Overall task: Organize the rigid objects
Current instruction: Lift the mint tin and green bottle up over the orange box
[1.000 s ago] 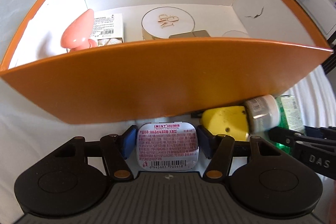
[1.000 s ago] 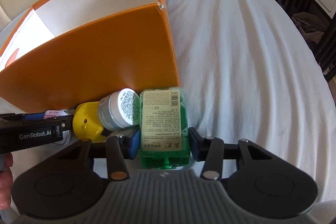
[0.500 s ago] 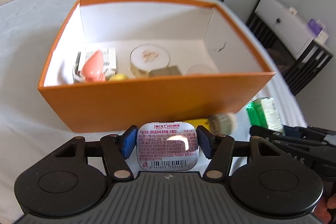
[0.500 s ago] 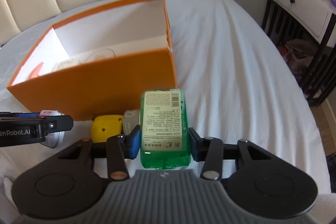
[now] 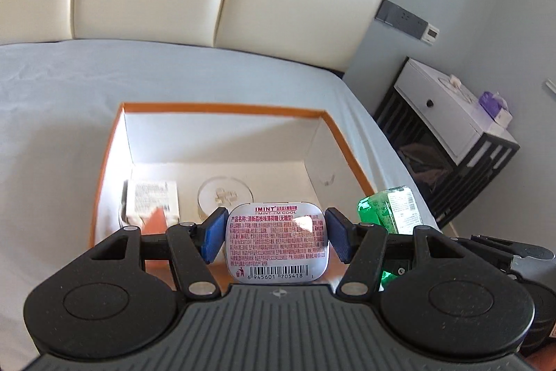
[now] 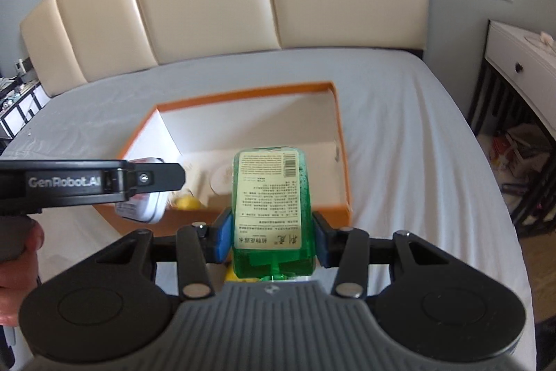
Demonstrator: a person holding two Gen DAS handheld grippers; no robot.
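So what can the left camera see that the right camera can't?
Only the left wrist view shows the mint tin's printed label and barcode, the white packet in the box, and the left gripper pinching the tin. Only the right wrist view shows the bottle's full label, a hand, and a yellow object. Both show the orange box, the mint tin, the green bottle, the right gripper and the bed.

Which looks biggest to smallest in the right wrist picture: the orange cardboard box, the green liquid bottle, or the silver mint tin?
1. Orange cardboard box
2. Green liquid bottle, though nearness to the camera enlarges it
3. Silver mint tin, partly hidden
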